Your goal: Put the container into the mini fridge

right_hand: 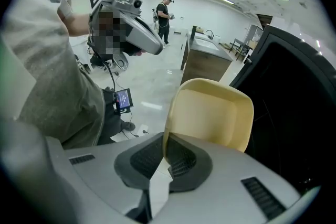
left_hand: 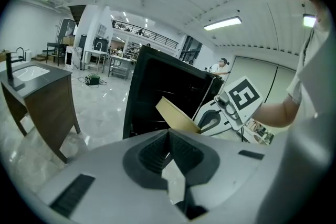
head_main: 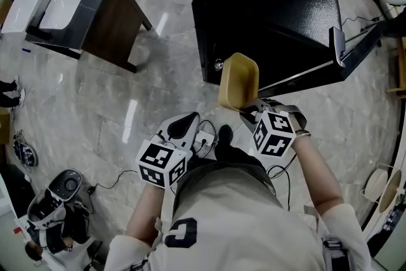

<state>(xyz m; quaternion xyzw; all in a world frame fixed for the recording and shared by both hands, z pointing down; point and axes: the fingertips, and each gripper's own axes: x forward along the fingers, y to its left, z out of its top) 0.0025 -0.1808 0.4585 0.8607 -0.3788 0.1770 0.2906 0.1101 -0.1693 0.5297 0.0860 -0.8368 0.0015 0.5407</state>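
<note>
A yellow plastic container (head_main: 238, 79) hangs tilted in front of the black mini fridge (head_main: 266, 9). My right gripper (head_main: 244, 106) is shut on its near rim. In the right gripper view the container (right_hand: 210, 113) rises from my right gripper (right_hand: 164, 147), with the dark fridge (right_hand: 294, 113) to the right. The fridge door (head_main: 355, 51) stands open at the right. My left gripper (head_main: 189, 120) hangs lower left of the container, shut with nothing in it. In the left gripper view my left gripper (left_hand: 169, 136) points at the container (left_hand: 176, 115) and the fridge (left_hand: 157, 92).
A dark wooden vanity with a white sink (head_main: 76, 9) stands at the far left on the marble floor. Cables and a small device (head_main: 63, 187) lie at the lower left. A person (right_hand: 164, 10) stands far off in the room.
</note>
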